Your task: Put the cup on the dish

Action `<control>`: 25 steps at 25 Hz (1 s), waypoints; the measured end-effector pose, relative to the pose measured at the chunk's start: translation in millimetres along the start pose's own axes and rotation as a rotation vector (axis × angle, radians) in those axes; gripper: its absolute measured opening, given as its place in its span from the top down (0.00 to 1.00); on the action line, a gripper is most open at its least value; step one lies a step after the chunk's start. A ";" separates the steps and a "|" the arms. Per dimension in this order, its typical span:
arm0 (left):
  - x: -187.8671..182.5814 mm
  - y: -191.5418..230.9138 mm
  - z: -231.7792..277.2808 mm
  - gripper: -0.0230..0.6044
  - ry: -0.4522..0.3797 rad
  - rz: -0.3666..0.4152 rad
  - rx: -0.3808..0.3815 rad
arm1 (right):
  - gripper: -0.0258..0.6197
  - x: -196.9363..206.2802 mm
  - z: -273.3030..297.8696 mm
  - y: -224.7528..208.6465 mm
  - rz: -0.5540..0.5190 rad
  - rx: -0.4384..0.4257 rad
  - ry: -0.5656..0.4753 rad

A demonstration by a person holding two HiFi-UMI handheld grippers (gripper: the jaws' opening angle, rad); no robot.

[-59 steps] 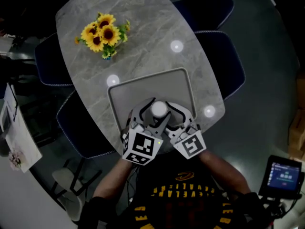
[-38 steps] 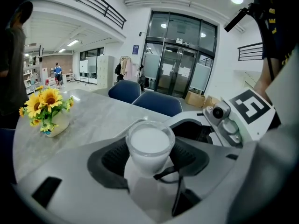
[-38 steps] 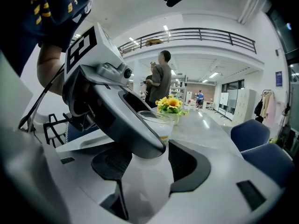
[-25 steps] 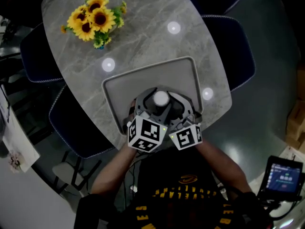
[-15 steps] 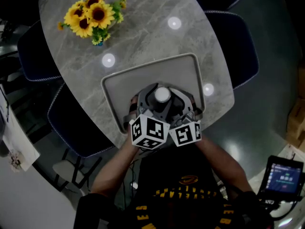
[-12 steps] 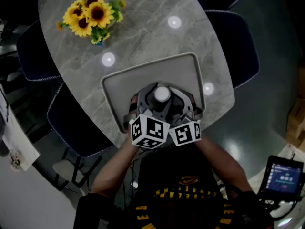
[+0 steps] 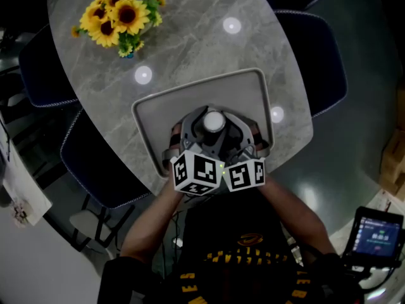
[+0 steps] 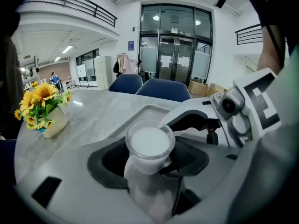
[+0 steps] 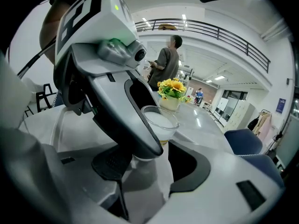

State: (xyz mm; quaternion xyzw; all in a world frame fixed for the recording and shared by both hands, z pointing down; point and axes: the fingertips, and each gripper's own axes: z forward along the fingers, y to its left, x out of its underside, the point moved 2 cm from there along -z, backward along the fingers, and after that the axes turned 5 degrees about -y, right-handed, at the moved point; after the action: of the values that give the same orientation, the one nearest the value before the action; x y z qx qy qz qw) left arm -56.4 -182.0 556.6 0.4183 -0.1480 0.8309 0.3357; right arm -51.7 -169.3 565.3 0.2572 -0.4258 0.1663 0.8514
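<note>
Cup (image 7: 213,120) over grey tray (image 7: 158,106), clasped by left tool (image 8: 148,164), right tool (image 9: 148,164)

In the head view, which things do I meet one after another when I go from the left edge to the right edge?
From the left: white papers → sunflowers → cup → lit screen.

The left forearm (image 7: 152,223) and right forearm (image 7: 288,214) reached forward, converging. The left tool (image 7: 200,123) and right tool (image 7: 229,125) angled inward, their marker cubes just beside each other. Each tool's jaws pressed against the cup (image 7: 214,120) between them.
</note>
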 end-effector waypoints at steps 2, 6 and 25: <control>-0.2 -0.7 -0.1 0.54 -0.006 0.001 0.001 | 0.58 0.3 -0.6 0.0 -0.004 0.001 0.004; 0.4 -1.3 -1.0 0.54 -0.012 -0.001 -0.002 | 0.58 0.2 -0.9 0.8 -0.012 0.000 0.006; 6.3 0.6 0.3 0.54 -0.067 -0.061 -0.033 | 0.58 6.4 2.8 2.6 -0.010 -0.018 0.019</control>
State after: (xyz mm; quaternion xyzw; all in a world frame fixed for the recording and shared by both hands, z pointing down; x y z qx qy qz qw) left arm -59.3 -179.8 561.8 0.4446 -0.1599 0.8033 0.3626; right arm -51.1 -168.5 572.6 0.2503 -0.4180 0.1605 0.8584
